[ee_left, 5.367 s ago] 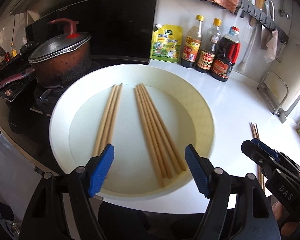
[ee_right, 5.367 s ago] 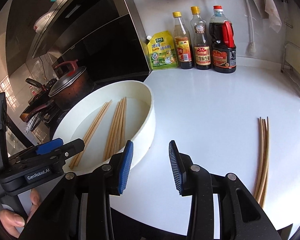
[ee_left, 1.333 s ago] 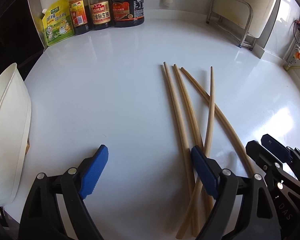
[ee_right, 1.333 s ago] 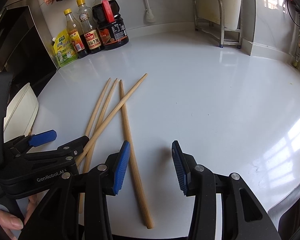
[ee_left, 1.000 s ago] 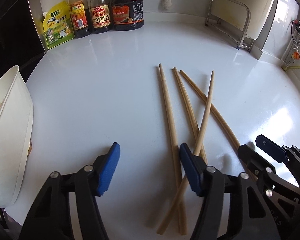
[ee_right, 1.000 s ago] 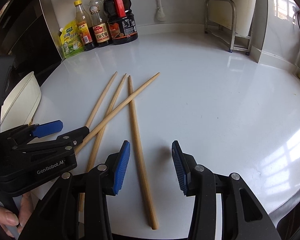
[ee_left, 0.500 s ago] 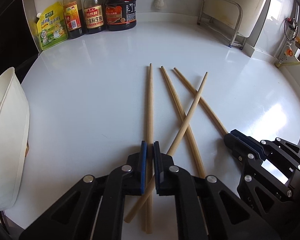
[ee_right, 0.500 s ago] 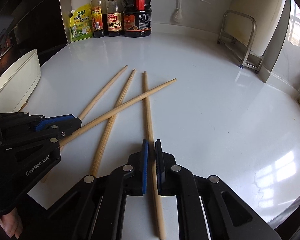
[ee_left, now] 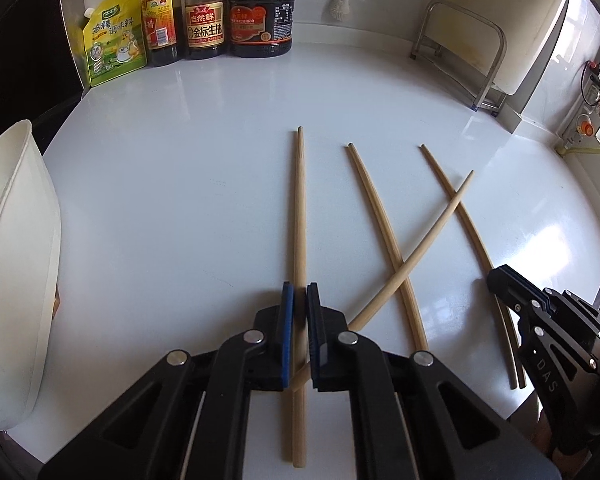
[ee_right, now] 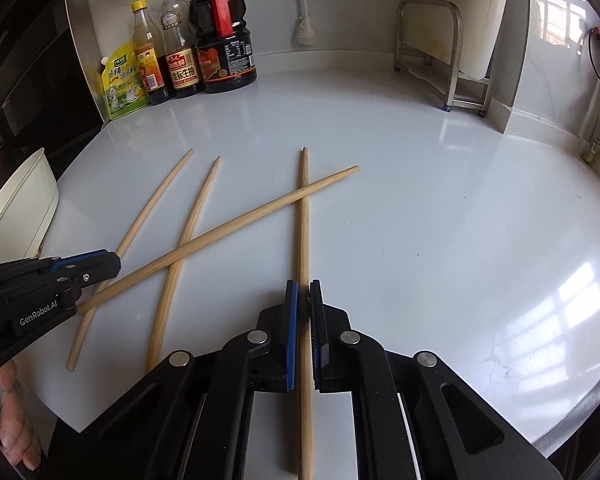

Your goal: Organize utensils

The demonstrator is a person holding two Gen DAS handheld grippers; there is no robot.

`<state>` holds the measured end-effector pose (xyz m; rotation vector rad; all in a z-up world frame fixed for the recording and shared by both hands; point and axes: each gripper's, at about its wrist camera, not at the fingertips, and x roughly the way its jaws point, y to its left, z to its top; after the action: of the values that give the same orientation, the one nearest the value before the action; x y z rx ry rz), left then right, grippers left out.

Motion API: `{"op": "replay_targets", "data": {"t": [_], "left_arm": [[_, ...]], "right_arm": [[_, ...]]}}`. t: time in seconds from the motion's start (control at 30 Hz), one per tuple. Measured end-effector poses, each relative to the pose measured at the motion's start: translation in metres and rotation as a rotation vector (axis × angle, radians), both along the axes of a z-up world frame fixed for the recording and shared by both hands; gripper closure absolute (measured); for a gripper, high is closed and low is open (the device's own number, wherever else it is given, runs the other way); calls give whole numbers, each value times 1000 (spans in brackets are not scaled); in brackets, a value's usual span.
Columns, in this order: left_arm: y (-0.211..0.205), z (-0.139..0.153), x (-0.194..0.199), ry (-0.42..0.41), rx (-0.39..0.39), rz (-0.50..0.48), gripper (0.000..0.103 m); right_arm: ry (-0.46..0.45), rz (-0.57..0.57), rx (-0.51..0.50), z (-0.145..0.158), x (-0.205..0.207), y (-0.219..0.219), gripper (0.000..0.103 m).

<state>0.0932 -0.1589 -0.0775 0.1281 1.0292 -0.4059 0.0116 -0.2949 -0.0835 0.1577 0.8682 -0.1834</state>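
With our left gripper (ee_left: 299,292) we pinch the leftmost chopstick (ee_left: 299,200), and our right gripper (ee_right: 303,288) pinches the rightmost chopstick (ee_right: 303,216) on the white counter (ee_right: 420,200).

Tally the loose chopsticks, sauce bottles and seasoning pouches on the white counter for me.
Chopsticks: 4
Sauce bottles: 3
Seasoning pouch: 1
Total: 8
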Motion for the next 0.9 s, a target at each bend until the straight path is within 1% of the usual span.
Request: {"op": "replay_targets", "data": {"t": [0.43,0.9], "left_arm": [[8,3,5,-8,-8,19,95],[29,15,22,-39,-19,75,96]], "right_arm": [[-29,-139,16,2,-5,-39,97],[-52,-172,26,7,-12,-47,97]]}}
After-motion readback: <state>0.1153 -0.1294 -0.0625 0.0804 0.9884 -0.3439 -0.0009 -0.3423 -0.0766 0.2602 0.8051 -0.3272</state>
